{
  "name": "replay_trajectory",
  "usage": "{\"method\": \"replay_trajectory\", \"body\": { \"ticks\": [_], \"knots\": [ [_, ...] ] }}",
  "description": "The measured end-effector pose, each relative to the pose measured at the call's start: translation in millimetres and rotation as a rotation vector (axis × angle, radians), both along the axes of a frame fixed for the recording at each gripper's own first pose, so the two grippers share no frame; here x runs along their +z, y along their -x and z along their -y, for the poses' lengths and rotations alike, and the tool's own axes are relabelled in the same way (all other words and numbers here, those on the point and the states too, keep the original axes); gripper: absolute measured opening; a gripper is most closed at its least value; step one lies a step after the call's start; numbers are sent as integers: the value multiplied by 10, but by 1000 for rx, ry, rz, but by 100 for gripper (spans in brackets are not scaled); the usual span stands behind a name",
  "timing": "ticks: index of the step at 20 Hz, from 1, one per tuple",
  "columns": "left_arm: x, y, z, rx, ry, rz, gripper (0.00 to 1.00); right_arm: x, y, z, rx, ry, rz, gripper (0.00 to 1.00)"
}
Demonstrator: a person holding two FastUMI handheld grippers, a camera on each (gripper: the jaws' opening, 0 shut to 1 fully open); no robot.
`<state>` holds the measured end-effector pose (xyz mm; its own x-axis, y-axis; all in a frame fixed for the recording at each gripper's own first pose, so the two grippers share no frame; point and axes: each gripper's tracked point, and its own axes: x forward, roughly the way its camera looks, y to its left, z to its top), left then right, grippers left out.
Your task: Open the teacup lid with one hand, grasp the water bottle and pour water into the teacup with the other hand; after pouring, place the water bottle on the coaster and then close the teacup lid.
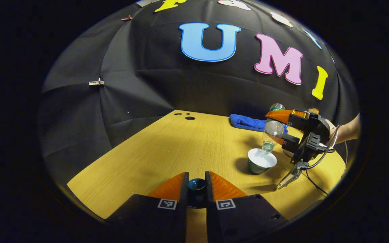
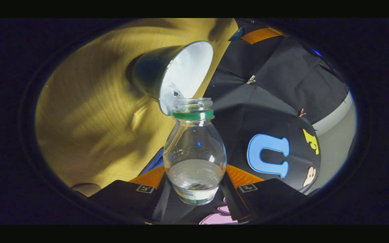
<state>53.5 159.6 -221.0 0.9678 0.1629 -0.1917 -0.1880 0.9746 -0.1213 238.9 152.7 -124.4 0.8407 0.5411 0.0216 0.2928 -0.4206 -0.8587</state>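
Clear plastic water bottle [image 2: 194, 152], cap off, green ring at the neck, tipped over with its mouth at the rim of the teacup [image 1: 261, 161]. Right gripper [image 2: 194, 184] has both fingers clamped on the bottle's body; in the left gripper view the same gripper [image 1: 284, 130] shows across the table, a hand behind it, the bottle [image 1: 271, 132] angled mouth-down into the cup.

Teacup: dark outside, white inside, uncovered, standing on the wooden table [image 1: 167, 148]. Right gripper view looks almost straight into its bowl [image 2: 184, 74].

Left gripper [image 1: 196, 185] low over the near table edge, fingers closed on the teacup lid [image 1: 196, 185], a small dark teal piece held between them, well apart from the cup.

Blue cloth [image 1: 248, 123] lies at the back of the table, beyond the bottle. Coaster: cannot pick it out for certain.

Step in hand, as I judge it: the pour. Lid is off, bottle is inverted over the cup. Water remains in the bottle; a stream at the mouth is too faint to confirm.

Next move likely calls for righting the bottle without dragging its mouth across the cup rim, then carrying it upright to the coaster. Lid goes back only after that; left gripper needs to keep its hold until then.
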Motion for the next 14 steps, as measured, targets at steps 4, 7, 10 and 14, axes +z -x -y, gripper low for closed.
{"method": "replay_trajectory", "body": {
  "ticks": [4, 7, 10, 14],
  "knots": [
    [38, 4, -10, -1, -9, 4, 27, 20, 19, -26, 4, 13, 16, 74],
    [67, -9, 9, -4, -11, 14, 28, 31, 38, -12, 10, 18, 20, 74],
    [85, -20, 39, -7, -21, 21, 27, 52, 31, -22, 10, 17, 23, 74],
    [116, -13, 75, -14, -31, 24, 27, 74, 49, -36, 15, 10, 27, 74]
  ]
}}
